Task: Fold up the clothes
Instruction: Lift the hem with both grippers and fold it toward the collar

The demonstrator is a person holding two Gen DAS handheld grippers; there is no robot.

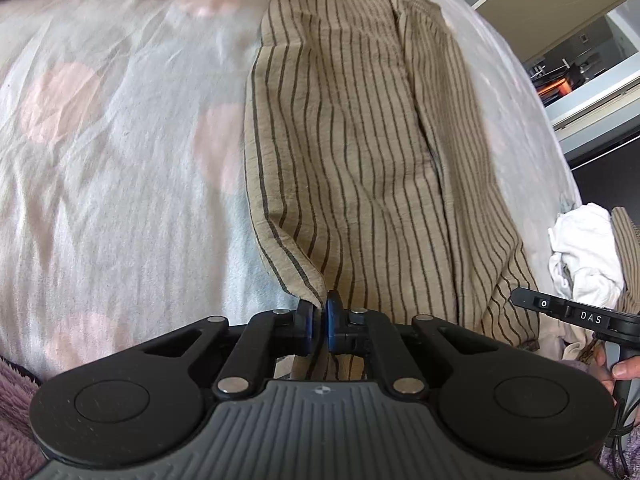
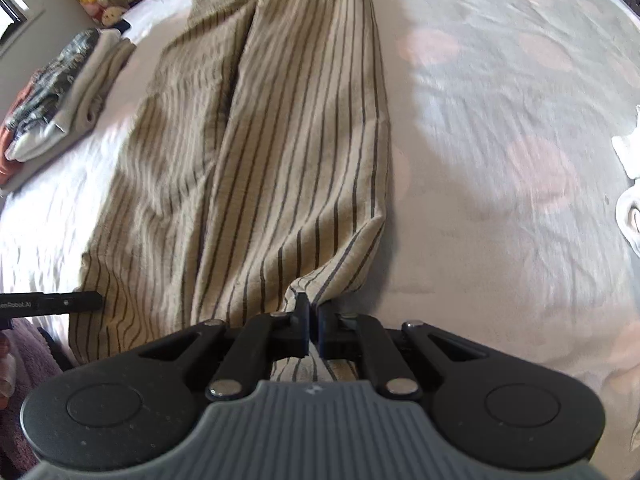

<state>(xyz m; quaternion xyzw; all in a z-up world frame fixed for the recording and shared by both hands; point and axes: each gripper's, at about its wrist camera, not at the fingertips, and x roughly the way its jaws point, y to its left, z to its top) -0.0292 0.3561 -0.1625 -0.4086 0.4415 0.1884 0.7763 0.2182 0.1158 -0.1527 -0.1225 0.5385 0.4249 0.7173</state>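
Beige striped trousers point(image 1: 352, 128) lie lengthwise on a bed, one leg folded over the other, waistband at the far end. In the left wrist view my left gripper point(image 1: 320, 312) is shut on the near left corner of the hem, which rises in a small peak. In the right wrist view the same trousers point(image 2: 280, 140) stretch away, and my right gripper point(image 2: 313, 312) is shut on the near right hem corner. The right gripper's body point(image 1: 576, 314) shows at the right edge of the left wrist view, held by a hand point(image 1: 618, 368).
The bedsheet point(image 1: 120, 140) is pale with pink dots. A stack of folded clothes point(image 2: 60, 96) sits at the far left in the right wrist view. White crumpled garments point(image 1: 584, 252) lie to the right. A purple fuzzy fabric point(image 1: 16, 412) is at the near edge.
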